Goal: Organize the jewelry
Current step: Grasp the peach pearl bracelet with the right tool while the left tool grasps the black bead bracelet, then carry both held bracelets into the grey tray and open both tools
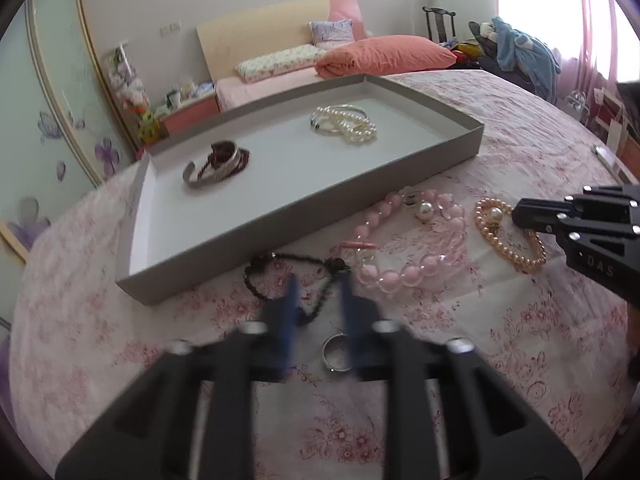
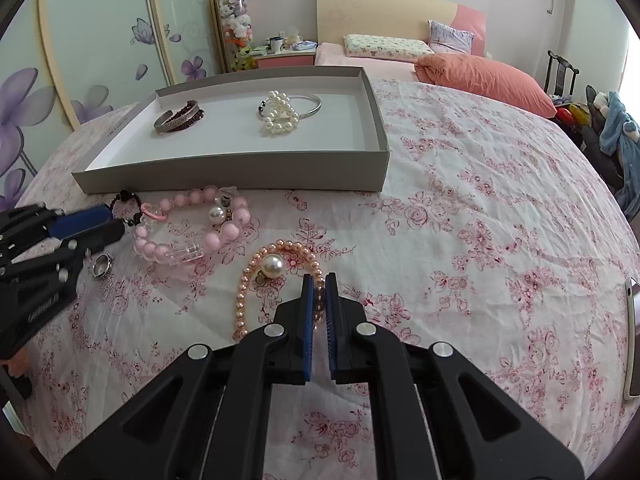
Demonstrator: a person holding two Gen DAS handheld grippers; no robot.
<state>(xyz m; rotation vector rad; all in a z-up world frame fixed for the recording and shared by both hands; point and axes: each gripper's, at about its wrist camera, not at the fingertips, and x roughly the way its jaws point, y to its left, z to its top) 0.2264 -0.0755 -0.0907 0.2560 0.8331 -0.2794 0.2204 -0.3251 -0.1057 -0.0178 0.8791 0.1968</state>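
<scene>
Pink-flowered white bedspread (image 2: 480, 208) covers the bed where the work lies, with a shallow grey cardboard tray (image 2: 240, 176) set on it toward the pillows. Two small groups already sit in the tray: an engraved silver cuff with a dark red band (image 2: 178, 117), and a white pearl bracelet with a thin silver bangle (image 2: 282, 114).

Outside it, on the cloth, wait a peach pearl bracelet with one large pearl (image 2: 256, 280), a chunky pink and clear bead bracelet (image 2: 192, 228), a thin black beaded cord bracelet (image 1: 296, 276) and a plain silver ring (image 1: 339, 352).

The right gripper (image 2: 319, 280) is clenched on the near side of the peach pearl bracelet, so the step in hand looks like picking it up; next it needs a clean lift and a carry into the tray.

The left gripper (image 1: 318, 292) is blurred. From the right wrist view its jaws look nearly closed beside the black cord, but whether they pinch the cord I cannot tell. Its fingers partly hide the ring and cord. A pale flat object (image 2: 632, 336) at the right edge is cut off.
</scene>
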